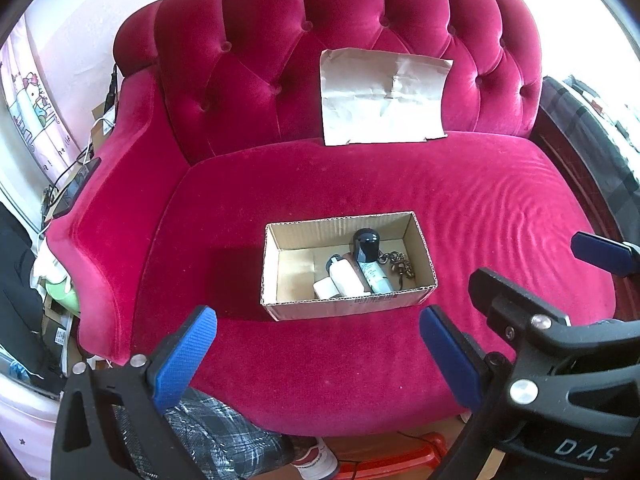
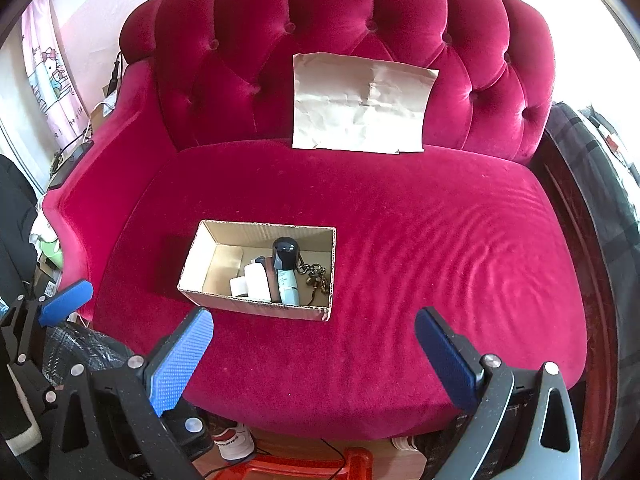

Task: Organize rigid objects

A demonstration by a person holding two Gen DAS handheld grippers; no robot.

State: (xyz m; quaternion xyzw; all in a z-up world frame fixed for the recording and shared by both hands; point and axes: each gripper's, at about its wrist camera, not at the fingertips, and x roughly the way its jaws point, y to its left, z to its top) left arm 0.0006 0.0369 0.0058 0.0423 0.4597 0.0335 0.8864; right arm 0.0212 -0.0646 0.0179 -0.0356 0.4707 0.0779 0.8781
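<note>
Both grippers, left (image 1: 318, 350) and right (image 2: 314, 354), hang spread and empty. Just ahead sits the cardboard box (image 1: 352, 307) already holding bottles (image 1: 370, 264) and chain (image 1: 400, 264); nothing loose remains on the sofa (image 1: 500, 208), so sorting looks finished.

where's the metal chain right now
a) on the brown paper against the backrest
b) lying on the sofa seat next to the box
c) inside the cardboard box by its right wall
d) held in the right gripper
c: the chain lies on the floor of the cardboard box, beside the dark-capped bottle and against the right wall; both the left gripper and right gripper are open and empty.
</note>
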